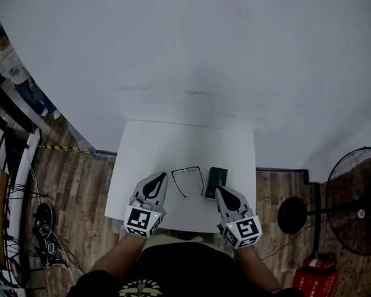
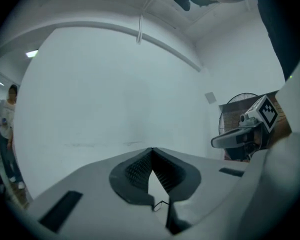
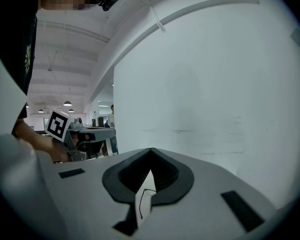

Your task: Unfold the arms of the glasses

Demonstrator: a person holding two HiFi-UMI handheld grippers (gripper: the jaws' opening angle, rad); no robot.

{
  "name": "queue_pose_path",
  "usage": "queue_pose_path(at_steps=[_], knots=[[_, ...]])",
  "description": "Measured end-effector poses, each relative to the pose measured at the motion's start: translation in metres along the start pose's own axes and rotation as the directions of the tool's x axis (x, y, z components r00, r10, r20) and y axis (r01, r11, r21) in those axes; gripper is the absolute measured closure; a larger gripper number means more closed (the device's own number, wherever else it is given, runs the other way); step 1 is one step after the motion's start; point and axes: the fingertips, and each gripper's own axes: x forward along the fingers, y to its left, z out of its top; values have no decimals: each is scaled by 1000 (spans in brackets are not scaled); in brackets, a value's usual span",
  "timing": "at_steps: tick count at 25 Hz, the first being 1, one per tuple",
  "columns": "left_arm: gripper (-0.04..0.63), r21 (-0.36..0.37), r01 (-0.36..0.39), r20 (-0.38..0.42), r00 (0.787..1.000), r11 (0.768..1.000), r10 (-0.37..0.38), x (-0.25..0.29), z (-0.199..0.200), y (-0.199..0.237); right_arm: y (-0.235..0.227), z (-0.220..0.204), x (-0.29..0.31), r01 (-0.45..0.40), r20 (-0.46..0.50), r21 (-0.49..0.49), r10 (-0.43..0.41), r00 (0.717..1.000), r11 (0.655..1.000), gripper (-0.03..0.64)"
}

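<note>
The thin black-framed glasses lie on the white table with their arms spread out toward me. A dark green case sits just right of them. My left gripper hovers at the glasses' left, jaws shut and empty. My right gripper hangs near the case's front end, also shut with nothing in it. In the left gripper view the left gripper points almost level at the wall, and a bit of the glasses shows below it. The right gripper view shows the glasses beneath the shut right gripper.
The small table stands against a white wall, with wooden floor on both sides. A standing fan and a red object are at the right. A person stands far left, beyond shoes on the floor.
</note>
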Motion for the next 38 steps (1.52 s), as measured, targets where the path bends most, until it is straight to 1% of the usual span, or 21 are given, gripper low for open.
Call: queue_pose_path(at_steps=[5, 9, 11, 16, 20, 23, 27, 29, 34, 36, 38], knots=[[589, 20, -59, 54, 997, 998, 58, -27, 24, -8, 7, 18, -15, -28, 38, -44, 30, 999, 999, 615], [589, 38, -74, 60, 996, 997, 72, -38, 35, -20, 13, 35, -25, -52, 86, -84, 59, 995, 995, 616], [589, 43, -78, 57, 996, 996, 76, -42, 38, -25, 12, 37, -28, -54, 90, -108, 64, 994, 993, 615], [589, 53, -97, 56, 994, 994, 94, -51, 43, -30, 16, 41, -32, -64, 103, -90, 73, 992, 994, 615], [589, 54, -99, 64, 993, 994, 96, -55, 45, -35, 12, 41, -37, -44, 77, -108, 52, 996, 993, 615], [589, 57, -98, 64, 993, 994, 95, -57, 45, -36, 14, 43, -37, -44, 68, -116, 52, 996, 992, 615], [589, 53, -110, 61, 992, 993, 106, -61, 45, -32, 21, 47, -35, -73, 104, -121, 86, 991, 990, 615], [589, 54, -117, 65, 991, 992, 114, -62, 46, -31, 22, 49, -36, -72, 102, -122, 85, 991, 990, 615], [589, 80, -105, 97, 990, 991, 97, -64, 56, -38, 19, 54, -41, -50, 99, -129, 63, 993, 990, 615], [589, 90, -86, 90, 993, 992, 78, -65, 54, -41, 19, 54, -42, -53, 106, -133, 67, 992, 990, 615], [589, 120, -72, 73, 995, 990, 63, -64, 52, -44, 20, 54, -42, -57, 110, -133, 72, 991, 989, 615]])
